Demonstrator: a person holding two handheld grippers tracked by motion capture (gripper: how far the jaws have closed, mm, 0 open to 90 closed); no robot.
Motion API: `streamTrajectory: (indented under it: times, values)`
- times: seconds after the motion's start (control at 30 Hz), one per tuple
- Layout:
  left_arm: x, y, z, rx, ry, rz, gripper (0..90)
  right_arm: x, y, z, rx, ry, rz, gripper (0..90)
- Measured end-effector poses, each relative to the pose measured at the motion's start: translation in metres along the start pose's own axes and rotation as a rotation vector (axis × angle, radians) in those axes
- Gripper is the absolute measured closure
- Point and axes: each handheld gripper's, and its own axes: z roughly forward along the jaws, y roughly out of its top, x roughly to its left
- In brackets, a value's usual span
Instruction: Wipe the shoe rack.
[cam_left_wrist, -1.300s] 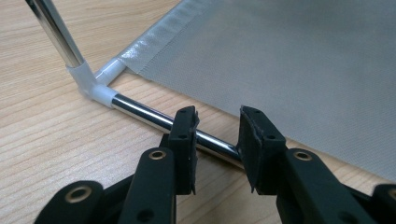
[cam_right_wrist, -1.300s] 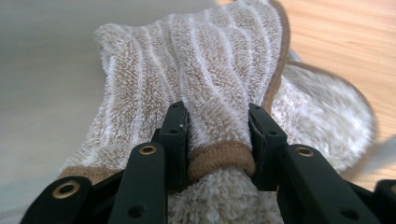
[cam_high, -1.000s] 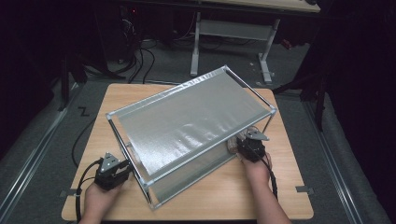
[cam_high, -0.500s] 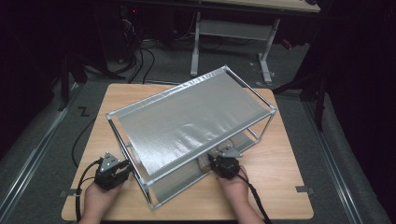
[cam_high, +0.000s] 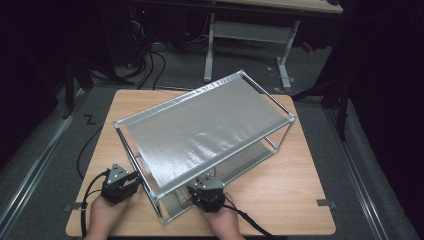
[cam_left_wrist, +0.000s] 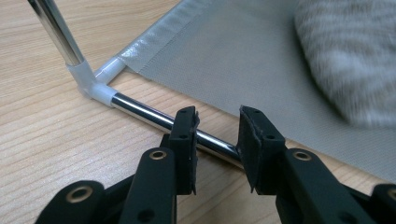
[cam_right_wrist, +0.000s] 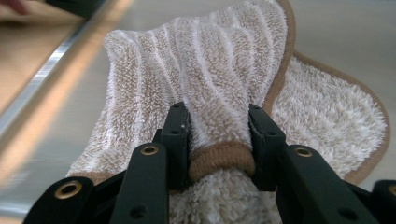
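A chrome-tube rack (cam_high: 292, 119) with two grey fabric shelves stands slantwise on the wooden table (cam_high: 280, 195). My right gripper (cam_right_wrist: 218, 126) is shut on a raised fold of a beige-and-white striped towel (cam_right_wrist: 219, 70), which lies on the lower shelf (cam_right_wrist: 327, 42). In the high view the right gripper (cam_high: 202, 184) reaches in under the top shelf (cam_high: 200, 130) near the rack's front corner. My left gripper (cam_left_wrist: 218, 126) has its jaws apart just above the bottom chrome tube (cam_left_wrist: 140, 108), beside a white corner joint (cam_left_wrist: 88, 81), with nothing pinched between them. The towel (cam_left_wrist: 350, 56) shows blurred at the right of that view.
The left gripper (cam_high: 131, 176) sits at the table's near left corner, outside the rack. Bare wood lies to the right of the rack (cam_high: 300, 190). Beyond the table are a white-legged desk (cam_high: 250, 30), cables on the floor (cam_high: 150, 60) and metal floor rails (cam_high: 30, 165).
My right gripper has slid left along the rack's front side, from its right end to the near corner, with the towel in its jaws. The left gripper has kept still.
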Motion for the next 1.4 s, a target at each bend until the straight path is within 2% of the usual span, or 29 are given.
streamTrajectory:
  times: [0.07, 0.13, 0.17, 0.2, 0.23, 0.27, 0.3, 0.4, 0.6, 0.67, 0.7, 0.73, 0.77, 0.8, 0.83, 0.93, 1.03, 1.07, 1.1, 1.17, 1.23, 1.27, 1.3, 1.37, 1.4]
  values:
    - [0.000, 0.000, 0.000, 0.000, 0.000, 0.000, 67.3, 0.012, 0.001, 0.001, 0.000, 0.034, -0.002, 65.3]
    - [0.000, 0.000, 0.000, 0.000, 0.000, 0.000, 67.3, 0.023, 0.002, 0.001, 0.003, 0.058, -0.027, 65.2]
    - [0.000, 0.000, 0.000, 0.000, 0.001, 0.001, 67.3, 0.029, 0.003, 0.001, -0.002, 0.075, -0.014, 65.2]
    - [0.000, 0.000, 0.000, 0.000, 0.001, 0.001, 67.3, 0.029, 0.003, 0.001, -0.002, 0.075, -0.014, 65.2]
    - [0.000, 0.000, 0.000, 0.000, 0.002, 0.000, 67.3, 0.038, 0.004, 0.002, 0.002, 0.105, -0.030, 65.0]
    - [0.000, 0.000, 0.000, 0.000, 0.002, 0.000, 67.3, 0.038, 0.004, 0.002, 0.002, 0.105, -0.030, 65.0]
    - [0.000, 0.000, 0.000, -0.001, 0.002, 0.002, 67.3, 0.044, 0.004, 0.002, 0.003, 0.108, -0.051, 65.0]
    - [-0.001, 0.000, 0.000, 0.001, 0.004, 0.004, 67.4, 0.047, 0.004, 0.003, 0.008, 0.112, -0.047, 65.0]
    - [-0.001, 0.000, 0.000, 0.001, 0.004, 0.005, 67.4, 0.039, 0.004, 0.004, 0.001, 0.094, -0.068, 64.6]
    - [-0.001, 0.000, 0.000, 0.001, 0.004, 0.005, 67.4, 0.027, 0.004, 0.005, 0.009, 0.069, -0.066, 64.5]
    - [-0.001, 0.000, 0.000, 0.001, 0.004, 0.005, 67.4, 0.027, 0.004, 0.005, 0.009, 0.069, -0.066, 64.5]
    - [-0.001, 0.000, 0.000, 0.001, 0.004, 0.005, 67.4, 0.014, 0.004, 0.007, 0.015, 0.048, -0.049, 64.5]
    - [-0.001, 0.000, 0.000, 0.001, 0.004, 0.005, 67.4, 0.009, 0.004, 0.007, 0.006, 0.036, -0.059, 64.5]
    - [-0.001, 0.000, 0.000, 0.001, 0.004, 0.005, 67.4, 0.009, 0.004, 0.007, 0.006, 0.036, -0.059, 64.5]
    - [-0.001, 0.000, 0.000, 0.001, 0.004, 0.005, 67.4, -0.001, 0.004, 0.007, 0.010, 0.015, -0.019, 64.5]
    - [-0.001, 0.000, 0.000, 0.001, 0.004, 0.005, 67.3, -0.020, 0.004, 0.008, 0.001, -0.025, -0.041, 64.5]
    - [0.000, 0.000, 0.000, 0.000, 0.003, 0.004, 67.4, -0.035, 0.004, 0.007, 0.006, -0.045, -0.025, 64.3]
    - [0.000, 0.000, 0.000, 0.000, 0.003, 0.004, 67.4, -0.035, 0.004, 0.007, 0.006, -0.045, -0.025, 64.3]
    - [0.000, 0.000, 0.000, 0.000, 0.003, 0.004, 67.4, -0.045, 0.003, 0.007, 0.013, -0.069, 0.006, 64.3]
    - [0.000, 0.000, 0.000, 0.000, 0.004, 0.004, 67.4, -0.057, 0.003, 0.007, 0.014, -0.107, -0.006, 64.3]
    - [0.000, 0.000, 0.000, 0.000, 0.002, 0.003, 67.4, -0.069, 0.002, 0.006, 0.021, -0.129, 0.003, 64.3]
    - [0.000, 0.000, 0.000, 0.000, 0.002, 0.003, 67.4, -0.069, 0.002, 0.006, 0.021, -0.129, 0.003, 64.3]
    - [0.000, 0.000, 0.000, 0.000, 0.002, 0.003, 67.4, -0.079, 0.001, 0.004, 0.030, -0.143, 0.038, 64.3]
    - [0.000, 0.000, 0.000, 0.000, 0.002, 0.003, 67.4, -0.083, 0.001, 0.004, 0.026, -0.148, 0.049, 64.2]
    - [0.000, 0.000, 0.000, -0.001, 0.004, 0.003, 67.4, -0.091, 0.000, 0.002, 0.019, -0.138, 0.079, 64.2]
